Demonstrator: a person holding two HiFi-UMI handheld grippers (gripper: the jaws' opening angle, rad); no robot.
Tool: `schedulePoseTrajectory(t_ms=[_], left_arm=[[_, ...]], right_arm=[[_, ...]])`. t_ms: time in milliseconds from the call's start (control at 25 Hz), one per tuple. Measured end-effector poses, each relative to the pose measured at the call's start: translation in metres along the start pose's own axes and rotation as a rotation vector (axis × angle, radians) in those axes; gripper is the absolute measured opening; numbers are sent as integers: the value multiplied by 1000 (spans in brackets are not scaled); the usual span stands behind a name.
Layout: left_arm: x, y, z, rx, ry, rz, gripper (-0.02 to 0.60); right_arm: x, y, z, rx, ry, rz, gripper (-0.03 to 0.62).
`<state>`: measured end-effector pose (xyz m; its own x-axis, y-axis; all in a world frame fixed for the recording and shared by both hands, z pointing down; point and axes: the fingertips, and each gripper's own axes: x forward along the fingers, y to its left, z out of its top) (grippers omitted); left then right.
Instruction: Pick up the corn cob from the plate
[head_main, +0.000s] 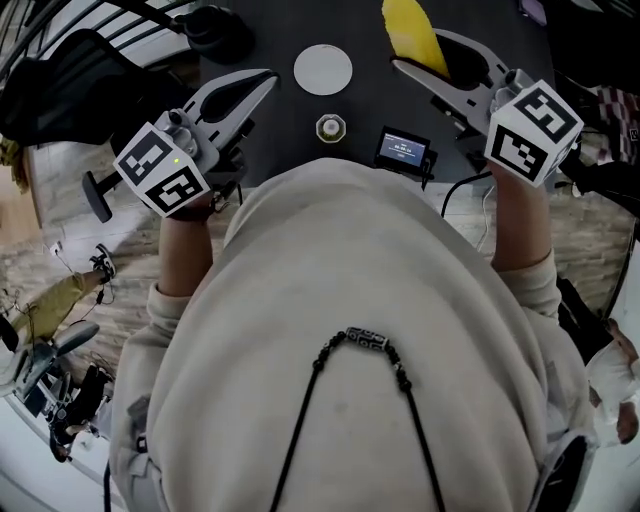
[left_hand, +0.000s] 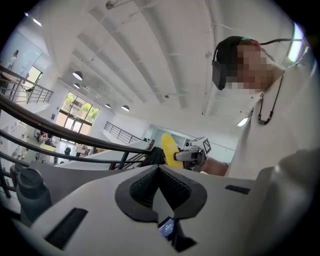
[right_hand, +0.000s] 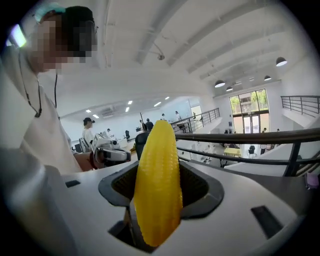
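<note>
OK, right gripper: clamped on corn cob, upright between jaws.
left gripper: closed, empty.
tip: hold squeeze steady, no tilting.

The corn cob is showing a bumpy, faintly glossy skin, the right gripper is looking like smooth matt plastic with ribbed black pads, and the person's sweatshirt is looking like soft matt cloth.
</note>
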<state>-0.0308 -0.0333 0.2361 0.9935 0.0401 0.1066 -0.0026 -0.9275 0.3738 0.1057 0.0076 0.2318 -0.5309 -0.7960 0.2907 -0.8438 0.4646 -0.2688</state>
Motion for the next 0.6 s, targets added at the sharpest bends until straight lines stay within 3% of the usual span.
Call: schedulePoseTrajectory(t_ms=[200, 600], left_arm=[[9, -11, 7, 5, -7, -48, 0], [18, -13, 4, 12, 20, -84, 0]], right_arm=[[-19, 20, 31, 12, -109, 14, 242], [-27, 29, 47, 4, -164, 21, 242]])
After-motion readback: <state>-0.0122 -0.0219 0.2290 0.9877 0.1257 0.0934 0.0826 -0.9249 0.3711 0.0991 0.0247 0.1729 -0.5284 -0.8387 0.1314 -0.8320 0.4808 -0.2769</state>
